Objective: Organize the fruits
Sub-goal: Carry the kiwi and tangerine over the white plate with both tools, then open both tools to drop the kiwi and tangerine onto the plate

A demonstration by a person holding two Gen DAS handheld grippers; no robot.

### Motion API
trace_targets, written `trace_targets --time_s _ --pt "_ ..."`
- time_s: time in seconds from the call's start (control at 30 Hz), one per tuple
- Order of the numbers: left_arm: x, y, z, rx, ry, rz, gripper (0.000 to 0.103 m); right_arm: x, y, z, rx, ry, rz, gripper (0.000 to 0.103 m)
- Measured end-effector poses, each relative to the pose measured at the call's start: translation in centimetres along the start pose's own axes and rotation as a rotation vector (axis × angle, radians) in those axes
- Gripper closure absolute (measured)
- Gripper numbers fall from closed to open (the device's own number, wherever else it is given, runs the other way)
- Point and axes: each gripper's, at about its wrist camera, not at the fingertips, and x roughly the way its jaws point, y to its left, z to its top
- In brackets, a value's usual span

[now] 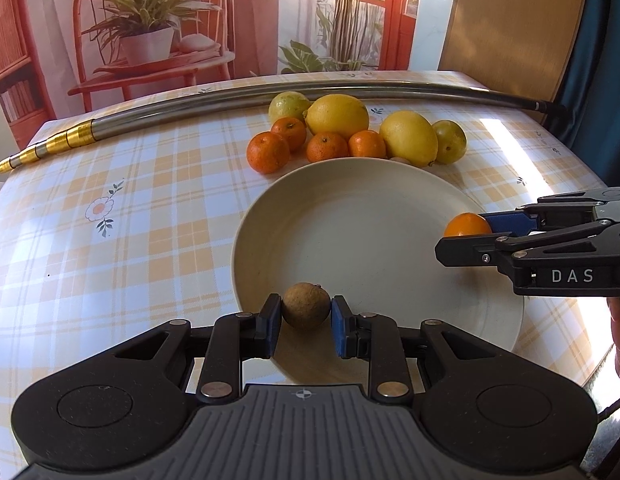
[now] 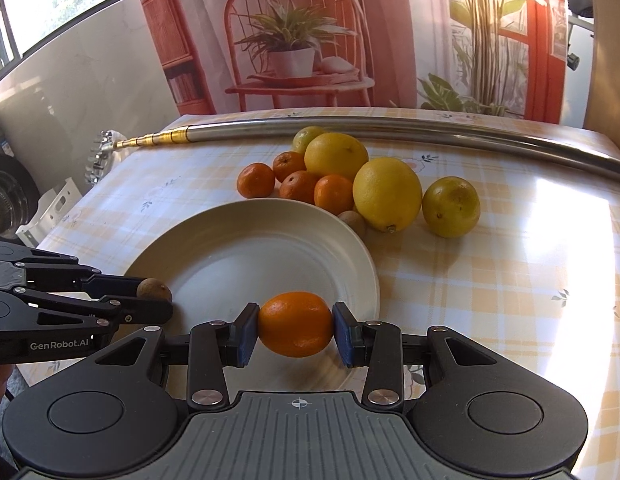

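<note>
The left gripper is clamped on a small brown fruit, its blue pads pressing each side, and holds it at the near rim of the cream plate. The right gripper is closed on an orange fruit and hangs over the plate's near edge on its own side. Neither fruit looks set down yet.

Beyond the plate, ahead of both grippers, the rest of the fruit lies in a tight cluster: four mandarins, two lemons, two yellow-green round fruits and another brown fruit touching the plate's far rim.

The risk, judging from here, is rolling. Both held fruits are round, the plate is shallow and smooth, and a release near the rim could send one off onto the worktop. The two grippers also stand close across the plate, so moving inward together could make them knock.

The worktop carries a glossy yellow-checked cloth with glare on the right. A long metal pole lies across its far side, before a printed backdrop of a chair and plants.
</note>
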Motion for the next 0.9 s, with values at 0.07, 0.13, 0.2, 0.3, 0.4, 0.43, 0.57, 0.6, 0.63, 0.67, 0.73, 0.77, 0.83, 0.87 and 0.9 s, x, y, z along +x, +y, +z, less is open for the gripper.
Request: trace_targets --time_s 0.07,0.13,0.2,0.3,0.4,0.43,0.57,0.6,0.63,0.67,0.73,0.77,0.83,0.87,0.9 --pt "0.0 0.0 0.0 0.000 -0.001 0.001 0.075 0.1 0.1 -0.1 0.002 0.004 -0.002 0.066" --pt "0.0 -0.1 0.0 0.002 -0.003 0.004 0.075 0.2 0.1 -0.1 0.006 0.011 -0.009 0.066" --pt "0.0 -0.2 -0.1 0.004 -0.005 0.008 0.075 0.2 0.0 -0.1 0.012 0.011 -0.013 0.065" --pt "-0.1 -0.2 -0.1 0.005 -0.010 0.014 0.075 0.1 0.0 -0.2 0.014 0.006 -0.019 0.065" --pt "-0.2 -0.2 -0.2 0.006 -0.016 0.025 0.074 0.1 -0.1 -0.2 0.013 0.007 -0.019 0.065" --pt "-0.3 -0.2 -0.1 0.005 -0.018 0.029 0.074 0.1 -0.1 -0.2 0.012 0.007 -0.020 0.065" --pt "-1.1 -0.4 -0.3 0.001 -0.052 0.024 0.060 -0.2 0.1 -0.1 0.003 -0.006 -0.027 0.061" --pt "-1.3 -0.5 -0.4 0.003 -0.063 0.025 0.055 -0.3 0.1 -0.2 0.002 -0.015 -0.030 0.060" --pt "-1.5 -0.7 -0.5 0.006 -0.073 0.028 0.053 -0.5 0.1 -0.2 0.000 -0.024 -0.032 0.060" --pt "-1.7 -0.8 -0.5 0.011 -0.081 0.034 0.052 -0.6 0.1 -0.1 -0.002 -0.035 -0.033 0.059" --pt "-2.0 -1.0 -0.6 0.018 -0.095 0.050 0.052 -0.8 0.2 0.0 -0.002 -0.048 -0.039 0.059" --pt "-2.1 -1.0 -0.6 0.016 -0.101 0.053 0.052 -0.9 0.2 0.0 -0.002 -0.055 -0.043 0.059" --pt "-2.2 -0.9 -0.6 0.005 -0.110 0.059 0.052 -1.0 0.1 0.0 0.000 -0.065 -0.047 0.059" --pt "-2.3 -0.7 -0.6 -0.002 -0.113 0.062 0.052 -1.1 0.1 0.0 0.002 -0.068 -0.049 0.059" --pt "-2.4 -0.6 -0.6 -0.011 -0.115 0.064 0.052 -1.1 0.0 0.1 0.004 -0.070 -0.050 0.059"
